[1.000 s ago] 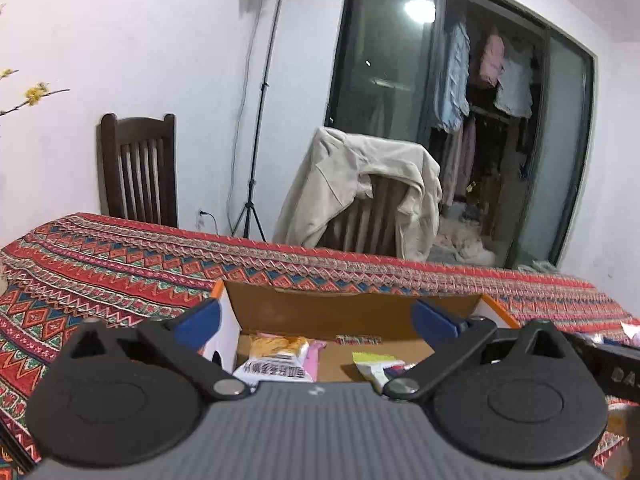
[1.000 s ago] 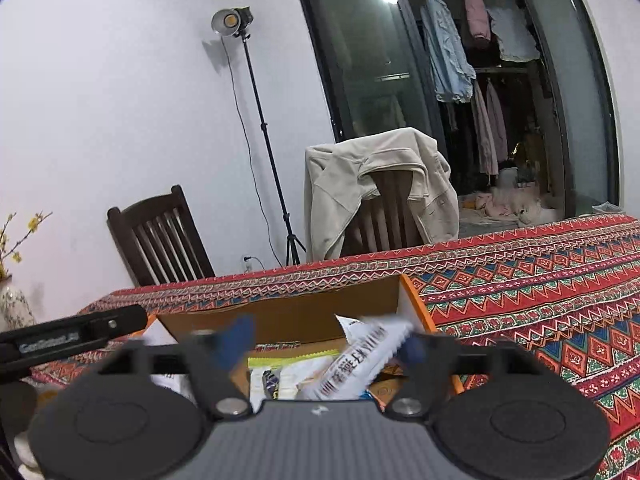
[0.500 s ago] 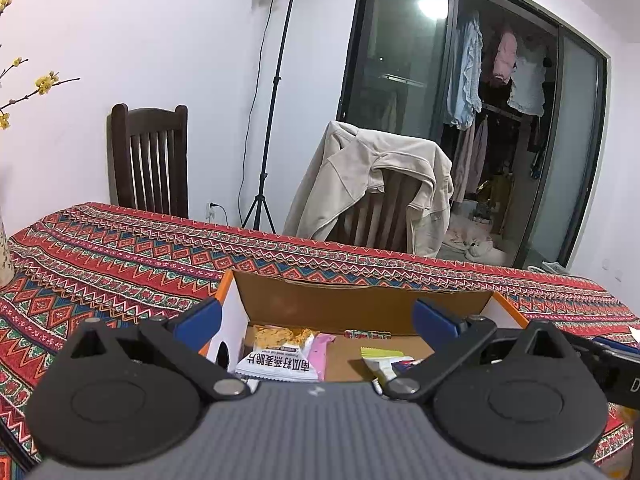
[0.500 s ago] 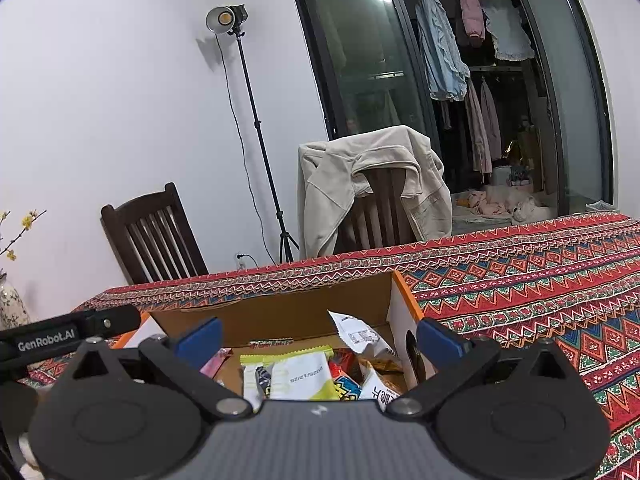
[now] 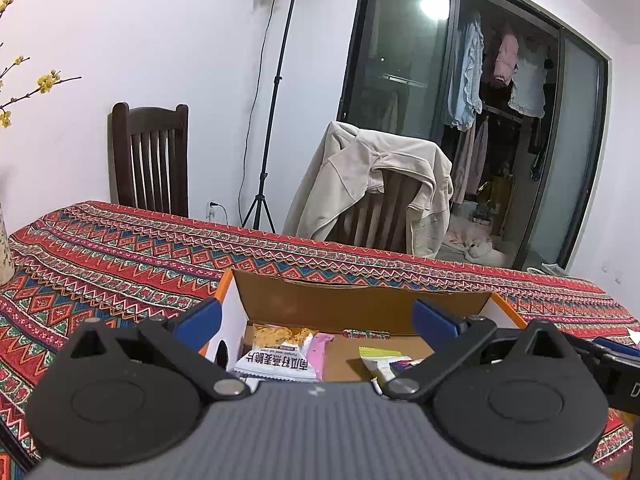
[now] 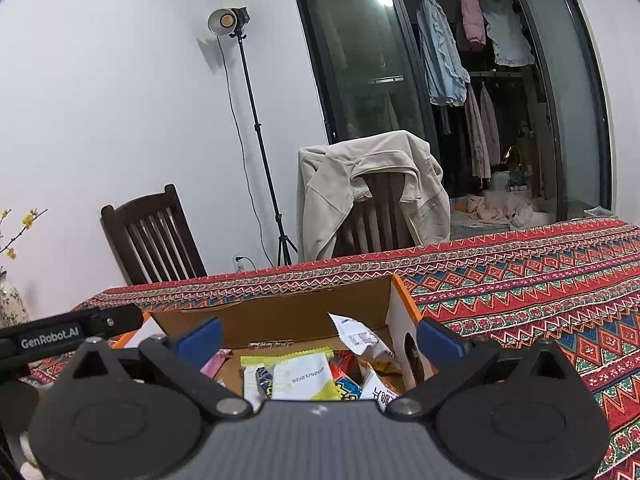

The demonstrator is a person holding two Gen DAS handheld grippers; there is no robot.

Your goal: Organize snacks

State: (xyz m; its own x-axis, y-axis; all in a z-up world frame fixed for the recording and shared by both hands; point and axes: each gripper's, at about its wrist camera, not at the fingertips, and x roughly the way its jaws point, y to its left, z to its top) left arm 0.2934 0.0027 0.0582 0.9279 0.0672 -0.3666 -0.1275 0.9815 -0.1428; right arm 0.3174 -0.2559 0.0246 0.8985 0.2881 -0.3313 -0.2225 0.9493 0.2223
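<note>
Since the earlier frame, the white printed packet that was between the right gripper's (image 6: 318,338) jaws is no longer there; those jaws have just been opening and are now standing wide apart with nothing between them. The left gripper (image 5: 316,316) is likewise standing apart and empty, hovering at the near edge of the cardboard box (image 5: 360,300). That box is sitting on the patterned tablecloth (image 6: 520,280), toward its near edge, and is holding the snacks: a yellow-and-white packet (image 6: 304,374), a white crumpled wrapper (image 6: 356,336) leaning in the right corner, and an oat-crisp packet (image 5: 276,354) with a pink wrapper (image 5: 320,346) on the left side. Judging from this, several deposits are done. What remains cannot be assessed: both gripper bodies are hiding the box's near half and the cloth in front, and any snacks still outside are out of view.
</note>
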